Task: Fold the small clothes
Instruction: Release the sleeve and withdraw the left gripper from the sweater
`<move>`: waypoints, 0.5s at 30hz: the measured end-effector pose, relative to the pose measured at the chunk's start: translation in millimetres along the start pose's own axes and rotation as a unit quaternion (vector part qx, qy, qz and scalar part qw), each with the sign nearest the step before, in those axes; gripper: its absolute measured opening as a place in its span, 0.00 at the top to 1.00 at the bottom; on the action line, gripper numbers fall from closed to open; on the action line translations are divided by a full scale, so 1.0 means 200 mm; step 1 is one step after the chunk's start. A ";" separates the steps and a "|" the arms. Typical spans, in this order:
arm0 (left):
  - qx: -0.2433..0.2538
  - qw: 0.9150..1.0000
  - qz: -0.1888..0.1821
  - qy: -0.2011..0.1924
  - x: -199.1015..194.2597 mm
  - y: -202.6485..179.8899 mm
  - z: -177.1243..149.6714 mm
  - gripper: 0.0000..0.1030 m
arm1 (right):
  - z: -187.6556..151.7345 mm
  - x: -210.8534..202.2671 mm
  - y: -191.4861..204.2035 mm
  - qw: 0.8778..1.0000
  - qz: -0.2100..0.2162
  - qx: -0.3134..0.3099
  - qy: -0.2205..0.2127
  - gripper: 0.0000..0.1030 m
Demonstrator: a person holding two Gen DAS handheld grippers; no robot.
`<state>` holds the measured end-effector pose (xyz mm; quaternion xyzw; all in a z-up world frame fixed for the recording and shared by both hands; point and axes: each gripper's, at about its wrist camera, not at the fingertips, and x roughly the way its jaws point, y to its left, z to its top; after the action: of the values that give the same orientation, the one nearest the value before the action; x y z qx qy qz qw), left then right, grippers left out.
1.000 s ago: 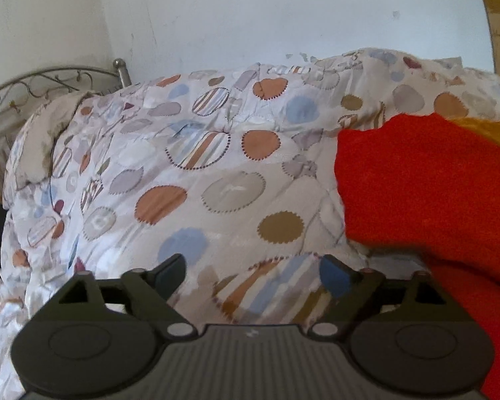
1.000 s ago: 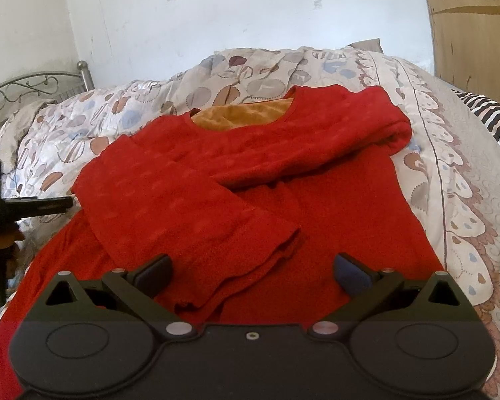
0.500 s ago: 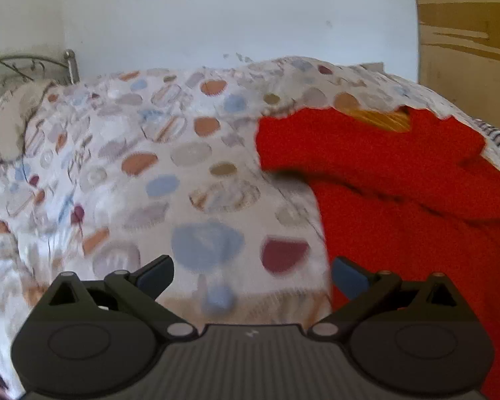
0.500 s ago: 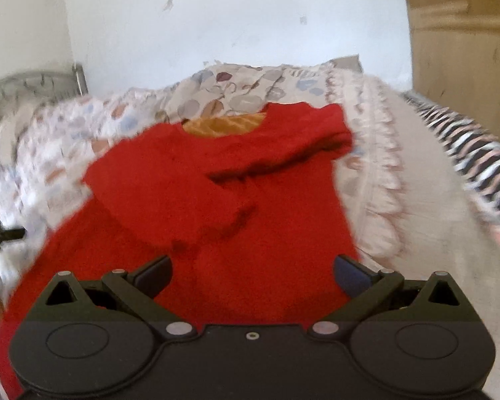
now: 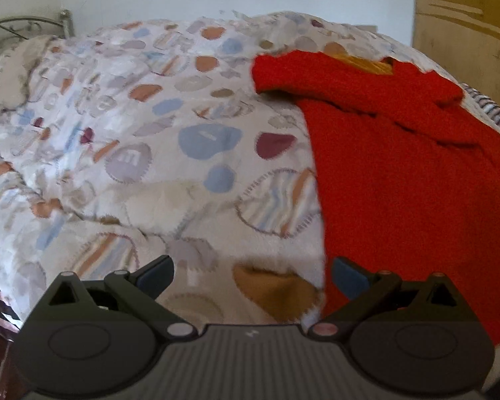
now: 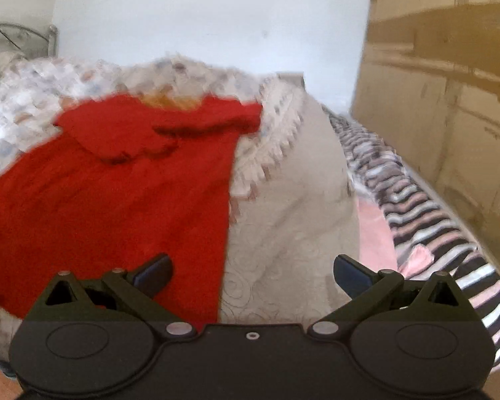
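Note:
A red knit sweater (image 5: 410, 180) with an orange lining at the neck lies flat on the bed, both sleeves folded across its chest. In the left wrist view it fills the right side; my left gripper (image 5: 251, 275) stands open above the quilt, at the sweater's left lower edge, holding nothing. In the right wrist view the sweater (image 6: 116, 193) lies to the left. My right gripper (image 6: 251, 275) is open and empty over the sweater's right lower edge and the beige quilt.
A patterned quilt (image 5: 143, 140) covers the bed. A striped sheet (image 6: 426, 220) runs along the bed's right side beside a wooden wardrobe (image 6: 450, 100). A metal headboard (image 5: 23, 28) stands at the far left under a white wall.
Both grippers drew back toward the sweater's lower hem and moved apart, left to the left edge, right to the right edge. The sweater has not moved. The left jaws widened a little.

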<state>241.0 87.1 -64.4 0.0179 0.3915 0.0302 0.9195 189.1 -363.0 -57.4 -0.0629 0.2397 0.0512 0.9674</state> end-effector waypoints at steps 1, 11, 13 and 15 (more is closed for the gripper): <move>0.000 1.000 -0.013 0.005 -0.01 0.00 0.00 0.00 | 0.00 -0.04 0.01 1.000 0.017 -0.008 -0.016 0.00; 0.026 0.997 -0.078 -0.004 -0.11 -0.18 0.00 0.00 | -0.17 -0.16 0.37 0.967 0.054 -0.246 -0.037 0.00; 0.037 0.996 -0.083 -0.005 -0.12 -0.22 0.00 0.00 | -0.21 -0.14 0.41 0.957 0.050 -0.283 -0.031 0.00; 0.045 0.995 -0.087 -0.005 -0.12 -0.25 -0.01 0.00 | -0.25 -0.14 0.45 0.948 0.035 -0.315 -0.032 0.00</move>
<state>224.8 36.2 -50.8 0.0255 0.3881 -0.0680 0.9187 130.7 -282.9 -96.8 -0.3541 0.1825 0.1598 0.9032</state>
